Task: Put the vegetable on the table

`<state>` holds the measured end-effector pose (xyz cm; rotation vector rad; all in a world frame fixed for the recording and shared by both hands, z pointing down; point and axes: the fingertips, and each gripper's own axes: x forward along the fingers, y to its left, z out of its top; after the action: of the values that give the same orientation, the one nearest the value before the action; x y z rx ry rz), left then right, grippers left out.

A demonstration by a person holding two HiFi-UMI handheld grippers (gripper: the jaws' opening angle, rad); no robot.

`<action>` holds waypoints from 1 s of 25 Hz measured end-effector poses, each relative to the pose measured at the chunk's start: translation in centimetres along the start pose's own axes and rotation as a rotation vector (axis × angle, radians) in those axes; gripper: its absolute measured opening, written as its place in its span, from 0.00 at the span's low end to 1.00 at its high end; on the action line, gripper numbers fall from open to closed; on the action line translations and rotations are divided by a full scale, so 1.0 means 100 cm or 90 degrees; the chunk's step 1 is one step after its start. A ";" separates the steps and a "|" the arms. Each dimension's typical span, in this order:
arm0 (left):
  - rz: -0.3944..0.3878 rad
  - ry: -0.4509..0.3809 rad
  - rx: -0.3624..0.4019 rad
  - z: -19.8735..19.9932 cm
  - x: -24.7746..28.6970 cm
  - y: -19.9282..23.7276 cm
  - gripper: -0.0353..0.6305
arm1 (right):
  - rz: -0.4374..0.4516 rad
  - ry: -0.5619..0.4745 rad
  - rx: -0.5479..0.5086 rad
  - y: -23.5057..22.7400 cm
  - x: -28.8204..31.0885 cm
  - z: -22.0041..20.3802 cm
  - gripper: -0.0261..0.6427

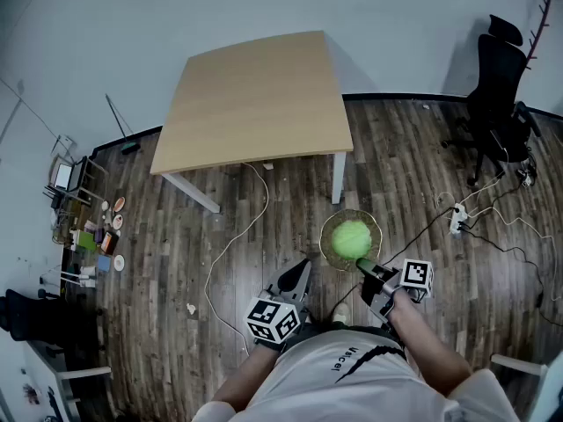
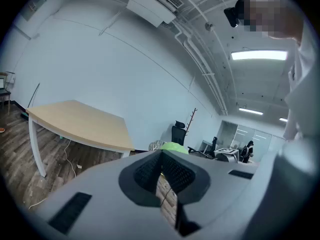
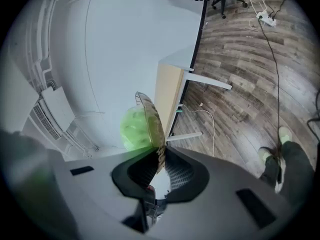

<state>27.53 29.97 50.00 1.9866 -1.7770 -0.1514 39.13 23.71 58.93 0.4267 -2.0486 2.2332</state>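
A round light-green vegetable [image 1: 351, 240] lies in a clear glass bowl [image 1: 328, 225] held above the wood floor, in front of the light wooden table [image 1: 255, 99]. My right gripper [image 1: 368, 269] is shut on the bowl's near rim; in the right gripper view the bowl [image 3: 151, 118] stands on edge between the jaws with the vegetable [image 3: 133, 130] behind the glass. My left gripper [image 1: 297, 280] hangs to the left of the bowl, shut with nothing in it. The left gripper view shows the table [image 2: 75, 121] ahead and the vegetable [image 2: 172, 146] just over the jaw tips.
A black office chair [image 1: 497, 95] stands at the right. A power strip [image 1: 457, 220] with black cables lies on the floor near it. A white cable [image 1: 230, 240] runs from under the table. Small clutter [image 1: 92, 236] sits along the left wall.
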 end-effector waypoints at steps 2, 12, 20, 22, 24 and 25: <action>0.003 -0.002 0.002 0.000 -0.002 -0.001 0.07 | -0.002 0.000 0.004 0.000 0.000 -0.004 0.11; 0.012 -0.007 0.005 0.002 -0.007 -0.002 0.07 | -0.006 0.005 0.014 -0.001 -0.001 -0.010 0.11; 0.025 -0.003 0.003 -0.001 -0.005 -0.001 0.07 | -0.014 0.011 0.021 -0.007 0.000 -0.005 0.11; 0.029 -0.003 0.004 -0.002 -0.004 -0.001 0.07 | -0.015 0.015 0.020 -0.008 0.000 -0.004 0.11; 0.036 -0.004 0.003 -0.003 -0.003 -0.001 0.07 | -0.013 0.020 0.022 -0.010 0.001 -0.003 0.11; 0.040 -0.005 0.002 -0.005 -0.003 -0.002 0.07 | -0.011 0.023 0.023 -0.010 0.001 -0.002 0.11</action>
<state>27.80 30.42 50.28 1.9326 -1.8438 -0.1367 39.21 24.04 59.91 0.4022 -1.9834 2.2538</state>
